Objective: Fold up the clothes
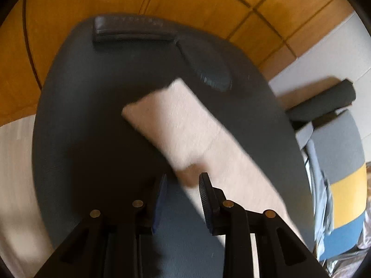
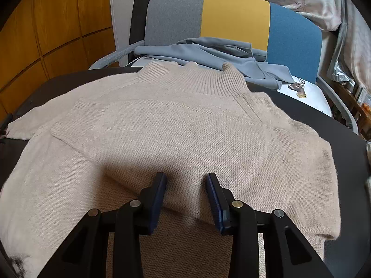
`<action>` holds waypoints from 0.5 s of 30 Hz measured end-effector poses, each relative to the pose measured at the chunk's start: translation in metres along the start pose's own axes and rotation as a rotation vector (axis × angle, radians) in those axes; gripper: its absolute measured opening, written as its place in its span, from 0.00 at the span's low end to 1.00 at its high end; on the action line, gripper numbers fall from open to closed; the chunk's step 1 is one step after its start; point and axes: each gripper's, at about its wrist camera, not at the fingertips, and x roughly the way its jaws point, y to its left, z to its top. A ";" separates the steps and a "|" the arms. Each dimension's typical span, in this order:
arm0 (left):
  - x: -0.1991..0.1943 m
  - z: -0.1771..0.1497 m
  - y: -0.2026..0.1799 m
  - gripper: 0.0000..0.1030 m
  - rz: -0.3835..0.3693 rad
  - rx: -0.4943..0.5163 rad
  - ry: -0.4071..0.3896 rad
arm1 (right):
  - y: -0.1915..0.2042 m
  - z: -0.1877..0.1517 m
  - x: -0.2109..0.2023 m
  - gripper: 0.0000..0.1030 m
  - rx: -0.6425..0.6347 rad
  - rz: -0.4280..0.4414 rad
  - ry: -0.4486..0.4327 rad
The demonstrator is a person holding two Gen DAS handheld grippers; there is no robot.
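Observation:
A beige knit sweater [image 2: 176, 125] lies flat on the dark table [image 2: 347, 153], its ribbed high collar [image 2: 204, 78] at the far side. One sleeve is folded across the body, its cuff [image 2: 76, 125] on the left. My right gripper [image 2: 186, 181] hovers over the near folded edge, jaws apart, with knit below the gap and no pad pressing on it. In the blurred left wrist view a beige sleeve [image 1: 180, 125] runs diagonally over the table [image 1: 81, 115]. My left gripper [image 1: 184, 185] stands open just short of the sleeve's edge, holding nothing.
Behind the table stands a chair [image 2: 234, 16] with a grey, yellow and blue back, a blue-grey garment [image 2: 208, 51] and a white deer-print cloth [image 2: 299, 88] on its seat. Wooden cupboard doors [image 2: 58, 23] fill the left. A dark flat case [image 1: 132, 31] lies at the table's far end.

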 end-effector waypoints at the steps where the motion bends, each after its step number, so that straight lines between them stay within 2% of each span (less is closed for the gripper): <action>1: 0.004 0.002 -0.001 0.28 -0.008 -0.002 0.005 | 0.000 0.000 0.000 0.36 -0.001 -0.001 0.000; 8: 0.016 0.009 0.002 0.32 -0.089 -0.069 -0.029 | 0.001 0.000 0.000 0.37 -0.005 -0.007 -0.001; 10: 0.020 0.010 0.000 0.27 -0.089 -0.029 -0.037 | 0.000 -0.001 0.000 0.37 -0.005 -0.007 -0.002; 11: 0.023 0.012 -0.001 0.07 -0.083 0.000 -0.036 | 0.000 -0.001 0.000 0.37 -0.005 -0.007 -0.002; 12: 0.025 0.013 -0.005 0.03 -0.070 0.043 -0.024 | 0.000 -0.001 0.000 0.37 -0.005 -0.006 -0.002; 15: 0.023 0.011 -0.014 0.03 -0.048 0.125 -0.031 | 0.000 -0.001 0.000 0.37 -0.003 -0.006 -0.002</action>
